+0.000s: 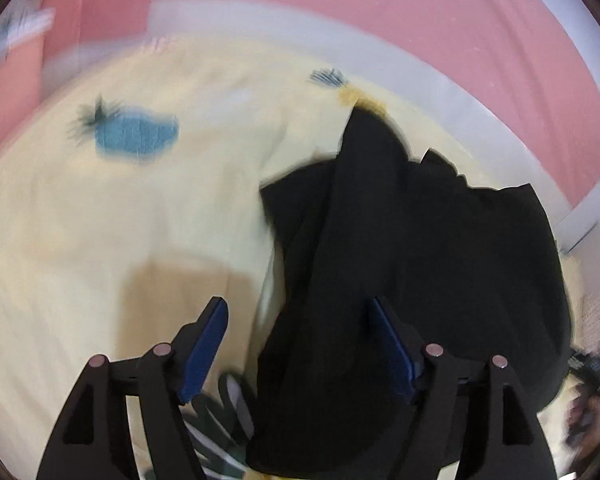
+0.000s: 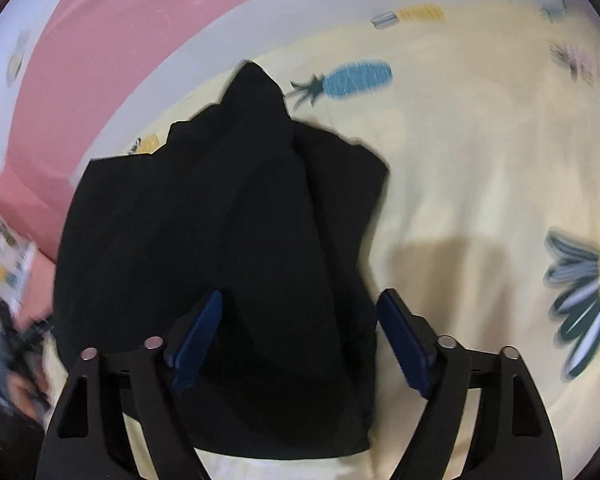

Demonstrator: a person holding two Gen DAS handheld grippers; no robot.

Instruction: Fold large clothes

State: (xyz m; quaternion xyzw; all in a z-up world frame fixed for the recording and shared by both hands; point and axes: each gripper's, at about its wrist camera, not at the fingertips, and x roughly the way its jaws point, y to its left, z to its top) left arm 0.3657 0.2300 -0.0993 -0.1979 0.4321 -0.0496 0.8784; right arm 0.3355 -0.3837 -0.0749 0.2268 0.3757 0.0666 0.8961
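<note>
A black garment [image 1: 412, 264] lies bunched and partly folded on a pale yellow pineapple-print bed sheet [image 1: 100, 216]. It also shows in the right wrist view [image 2: 228, 248] on the same sheet [image 2: 480, 160]. My left gripper [image 1: 300, 344] is open, held above the garment's left edge; the cloth passes under the jaws without being pinched. My right gripper [image 2: 300, 344] is open above the garment's near right part, empty. Both views are blurred by motion.
A pink cover with a white border [image 1: 380, 12] runs behind the sheet and appears in the right wrist view [image 2: 100, 60]. A blue pineapple print [image 1: 136, 132] marks the sheet. Dark clutter [image 1: 588, 376] sits at the right edge.
</note>
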